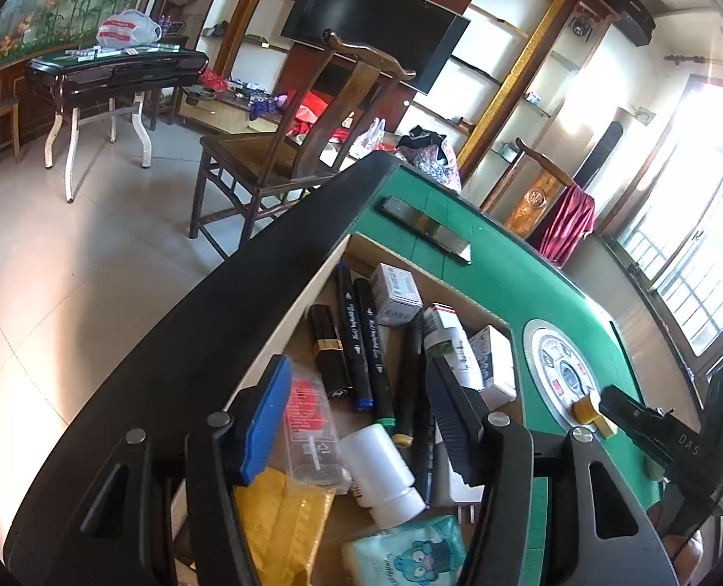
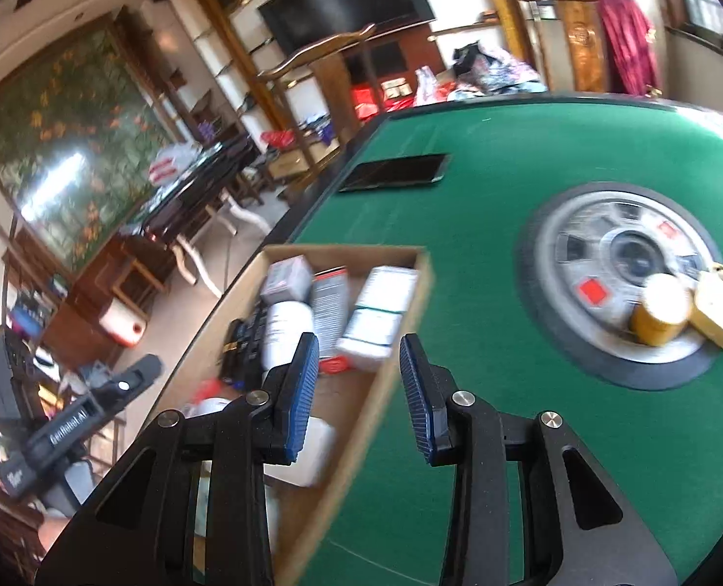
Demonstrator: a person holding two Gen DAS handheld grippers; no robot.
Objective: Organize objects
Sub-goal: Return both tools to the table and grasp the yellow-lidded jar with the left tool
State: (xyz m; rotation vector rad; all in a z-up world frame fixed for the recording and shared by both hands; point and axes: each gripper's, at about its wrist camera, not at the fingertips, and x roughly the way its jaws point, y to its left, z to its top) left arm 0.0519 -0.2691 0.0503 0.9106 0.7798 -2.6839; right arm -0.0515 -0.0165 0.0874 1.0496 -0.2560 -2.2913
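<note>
While hovering over cardboard box on green table: left gripper spread, pinching nothing, white bottle and markers below in box. Right gripper above box's right wall, parted, empty. Yellow jar and padlock well right of box, on round centre dial.

The table wore green felt with a black rim. Left of the right hand-held gripper, whose pads were blue and ribbed, sat a tan cardboard box. Ahead of the left hand-held gripper lay black markers with blue and green ends, a white bottle and a yellow packet. To the right stood a yellow jar with a white lid.
</note>
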